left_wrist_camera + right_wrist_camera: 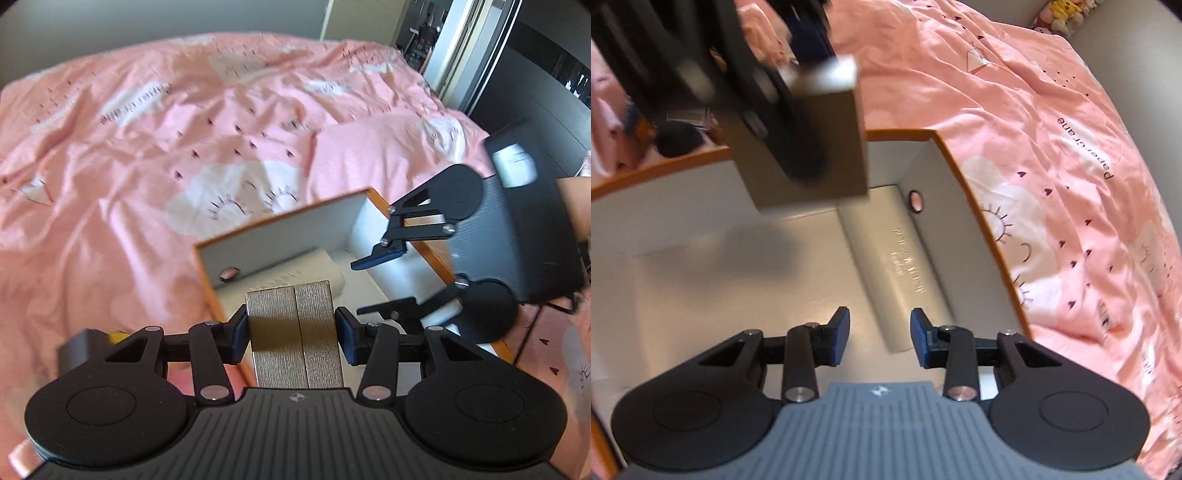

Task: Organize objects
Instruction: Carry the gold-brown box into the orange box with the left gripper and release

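Gold box [295, 332] pinched across short sides by left hand-held gripper [293, 338], hanging above orange carton [432, 254]. Looks stiff, textured, probably light. Right hand-held gripper [879, 338] empty, over carton, jaws parted.

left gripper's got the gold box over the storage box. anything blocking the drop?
Partly. The left gripper holds the gold box above the storage box; a flat pale box lies on one side, and the empty right gripper hovers inside.
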`<state>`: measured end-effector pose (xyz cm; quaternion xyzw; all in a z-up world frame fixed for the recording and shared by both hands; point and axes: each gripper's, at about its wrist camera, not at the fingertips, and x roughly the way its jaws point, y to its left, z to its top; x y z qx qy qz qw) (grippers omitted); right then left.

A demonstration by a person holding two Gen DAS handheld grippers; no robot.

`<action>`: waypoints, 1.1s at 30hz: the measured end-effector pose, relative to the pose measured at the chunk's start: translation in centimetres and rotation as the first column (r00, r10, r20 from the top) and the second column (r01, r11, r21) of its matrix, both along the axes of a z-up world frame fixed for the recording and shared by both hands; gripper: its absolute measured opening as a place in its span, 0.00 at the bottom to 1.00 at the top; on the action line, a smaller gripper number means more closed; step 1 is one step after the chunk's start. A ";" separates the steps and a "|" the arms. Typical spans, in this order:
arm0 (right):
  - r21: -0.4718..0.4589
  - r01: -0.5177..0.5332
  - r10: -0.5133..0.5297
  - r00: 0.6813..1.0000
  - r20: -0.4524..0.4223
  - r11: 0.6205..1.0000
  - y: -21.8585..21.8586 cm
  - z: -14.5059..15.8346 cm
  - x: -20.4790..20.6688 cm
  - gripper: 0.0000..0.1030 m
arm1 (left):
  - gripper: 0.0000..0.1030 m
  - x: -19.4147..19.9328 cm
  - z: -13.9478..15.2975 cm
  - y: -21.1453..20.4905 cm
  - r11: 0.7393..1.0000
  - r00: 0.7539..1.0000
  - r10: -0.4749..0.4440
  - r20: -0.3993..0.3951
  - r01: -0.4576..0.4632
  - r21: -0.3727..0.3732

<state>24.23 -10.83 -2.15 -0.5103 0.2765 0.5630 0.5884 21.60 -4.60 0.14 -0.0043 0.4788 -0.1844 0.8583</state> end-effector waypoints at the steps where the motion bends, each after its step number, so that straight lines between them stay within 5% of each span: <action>1: -0.006 0.004 -0.004 1.000 -0.021 1.000 -0.3 -0.1 -0.4 0.36 | 0.53 0.2 -0.6 -0.6 1.000 1.000 -0.005 -0.016 0.005 -0.001; 11: -0.038 0.136 -0.141 0.974 -0.175 0.990 -0.5 -1.9 0.5 0.39 | 0.51 3.5 -6.4 -5.6 1.000 0.982 0.029 -0.184 -0.027 0.013; 17: -0.052 0.195 -0.201 0.960 -0.194 0.980 -0.6 -2.7 0.9 0.42 | 0.50 5.1 -8.7 -6.6 0.998 0.963 0.066 -0.261 -0.066 0.007; 27: -0.045 0.325 -0.328 0.926 -0.186 0.945 -0.5 -3.1 2.1 0.42 | 0.55 6.0 -8.9 -5.3 0.982 0.951 0.088 -0.297 -0.133 -0.133; 30: -0.042 0.376 -0.377 0.911 -0.169 0.926 -0.7 -3.0 2.7 0.33 | 0.63 6.4 -8.9 -4.2 0.962 0.939 0.079 -0.335 -0.160 -0.222; 33: -0.039 0.400 -0.400 0.901 -0.165 0.916 -0.7 -2.9 3.0 0.29 | 0.59 6.6 -8.6 -3.9 0.957 0.940 0.063 -0.335 -0.152 -0.247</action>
